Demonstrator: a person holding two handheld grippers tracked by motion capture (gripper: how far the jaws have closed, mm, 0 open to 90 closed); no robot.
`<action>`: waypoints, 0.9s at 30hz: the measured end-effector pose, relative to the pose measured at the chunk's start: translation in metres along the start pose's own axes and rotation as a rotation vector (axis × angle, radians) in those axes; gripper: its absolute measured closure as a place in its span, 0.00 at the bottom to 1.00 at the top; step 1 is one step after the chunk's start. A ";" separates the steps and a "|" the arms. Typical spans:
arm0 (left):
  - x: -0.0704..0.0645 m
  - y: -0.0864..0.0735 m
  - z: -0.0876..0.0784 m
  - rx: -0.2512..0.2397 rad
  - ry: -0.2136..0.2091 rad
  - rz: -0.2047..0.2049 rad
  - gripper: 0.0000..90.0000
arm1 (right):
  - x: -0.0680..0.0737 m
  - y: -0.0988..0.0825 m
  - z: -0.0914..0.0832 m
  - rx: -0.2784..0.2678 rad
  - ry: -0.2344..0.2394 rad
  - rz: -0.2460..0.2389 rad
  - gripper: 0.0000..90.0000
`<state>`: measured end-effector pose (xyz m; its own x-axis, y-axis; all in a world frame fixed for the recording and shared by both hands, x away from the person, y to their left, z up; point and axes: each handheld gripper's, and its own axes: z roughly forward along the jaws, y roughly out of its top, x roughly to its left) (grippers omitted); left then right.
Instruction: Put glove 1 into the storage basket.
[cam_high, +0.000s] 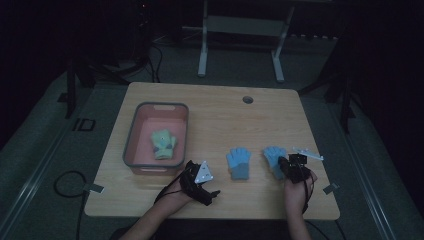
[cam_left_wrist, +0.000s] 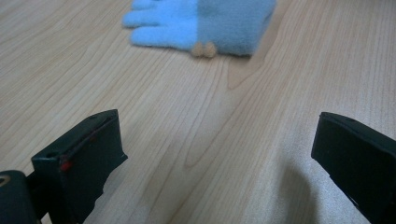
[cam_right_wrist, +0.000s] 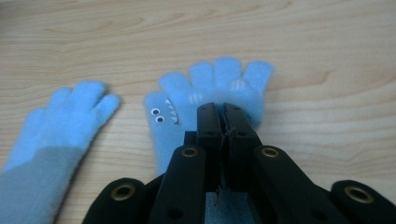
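A: Where is the glove that is being handled?

B: The right glove, light blue with small googly eyes and white teeth on the thumb side, is lying flat on the table near its right front part, fingers pointing away from the person. The right gripper is sitting over it with its jaws pressed together, and a fold of the glove's palm is looking pinched between the tips. In the high view the same gripper is covering the glove's cuff end.

A: And the other glove?

B: The left glove, blue with a grey cuff, is lying just beside the first one, apart from it, toward the table's middle. Nothing is touching it.

A: What is the left gripper doing?

B: The left gripper is resting low over the table's front edge, near the left glove but not reaching it. Its jaws are standing wide apart with only bare wood between them.

A: Anything else around?

B: A grey-rimmed pink tub is sitting on the table's left side, holding a green glove. A small pale flat piece is lying just past the right gripper; I cannot tell what it is.
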<state>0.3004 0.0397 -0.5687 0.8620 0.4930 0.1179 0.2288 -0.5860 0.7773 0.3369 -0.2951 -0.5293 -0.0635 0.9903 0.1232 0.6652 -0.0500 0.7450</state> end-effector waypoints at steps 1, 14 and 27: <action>-0.001 0.000 0.000 -0.001 0.000 0.003 0.03 | -0.001 -0.002 0.003 0.002 -0.007 0.002 0.96; 0.003 -0.002 -0.002 0.008 -0.007 0.019 0.03 | -0.010 -0.004 0.007 0.058 0.059 -0.032 0.77; 0.003 -0.002 -0.002 0.003 -0.011 0.009 0.03 | -0.034 0.018 -0.002 0.074 0.195 -0.181 0.51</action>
<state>0.3015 0.0439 -0.5690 0.8689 0.4807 0.1181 0.2224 -0.5921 0.7745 0.3500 -0.3304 -0.5187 -0.3238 0.9383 0.1214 0.6817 0.1424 0.7176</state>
